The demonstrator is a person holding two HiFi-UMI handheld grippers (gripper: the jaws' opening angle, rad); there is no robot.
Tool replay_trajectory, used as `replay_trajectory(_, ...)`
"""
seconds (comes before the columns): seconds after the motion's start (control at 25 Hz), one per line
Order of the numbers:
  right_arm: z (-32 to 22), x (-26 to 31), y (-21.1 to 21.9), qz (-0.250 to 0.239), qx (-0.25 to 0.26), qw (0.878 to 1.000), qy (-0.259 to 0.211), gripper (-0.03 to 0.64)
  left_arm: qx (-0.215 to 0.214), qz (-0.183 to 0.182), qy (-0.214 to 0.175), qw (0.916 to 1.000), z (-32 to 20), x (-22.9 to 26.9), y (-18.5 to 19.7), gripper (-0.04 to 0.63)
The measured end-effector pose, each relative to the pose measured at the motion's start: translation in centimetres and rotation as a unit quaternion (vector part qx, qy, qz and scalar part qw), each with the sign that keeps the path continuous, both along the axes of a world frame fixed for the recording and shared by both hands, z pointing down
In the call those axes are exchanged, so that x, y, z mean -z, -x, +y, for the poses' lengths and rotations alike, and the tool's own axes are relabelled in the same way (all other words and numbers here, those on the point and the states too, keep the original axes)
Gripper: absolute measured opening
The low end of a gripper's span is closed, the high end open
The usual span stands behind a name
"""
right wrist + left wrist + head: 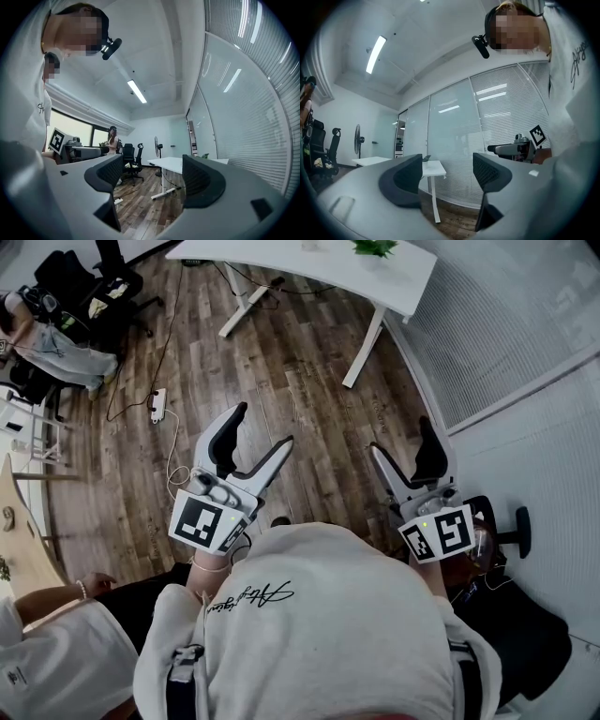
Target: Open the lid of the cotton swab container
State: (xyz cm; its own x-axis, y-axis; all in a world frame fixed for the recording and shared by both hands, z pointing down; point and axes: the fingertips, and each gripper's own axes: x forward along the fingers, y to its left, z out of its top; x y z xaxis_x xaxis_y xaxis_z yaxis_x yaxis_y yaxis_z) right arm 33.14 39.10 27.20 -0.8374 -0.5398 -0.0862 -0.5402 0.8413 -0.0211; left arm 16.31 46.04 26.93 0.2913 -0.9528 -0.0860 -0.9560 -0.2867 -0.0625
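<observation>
No cotton swab container shows in any view. In the head view both grippers are held up in front of the person's chest, over the wooden floor. My left gripper [262,425] stands open with nothing between its dark pads. My right gripper [401,435] is open too and holds nothing. The left gripper view looks across the room between the spread jaws of the left gripper [447,171], with the right gripper [520,149] off to the side. In the right gripper view, the right gripper [152,176] frames floor and desk, and the left gripper [70,150] shows at the left.
A white desk [309,268] stands ahead by a glass wall with blinds [506,324]. Black office chairs [103,287] and a seated person are at the far left. A power strip [157,404] with its cable lies on the floor. Another person's arm [56,596] is at the lower left.
</observation>
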Motion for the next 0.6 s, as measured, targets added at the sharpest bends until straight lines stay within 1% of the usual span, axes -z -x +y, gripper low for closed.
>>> replay_trajectory(0.36,-0.8,-0.3,-0.5,0.002,0.015,1.000,0.007,0.385,0.007,-0.001,-0.004,1.0000,-0.8,0.2,-0.7,0.327)
replay_trajectory(0.6,-2.0,-0.4,-1.5,0.004,0.029,1.000,0.008,0.385,0.016,-0.002,-0.002,0.9999,-1.8,0.0,-2.1,0.327)
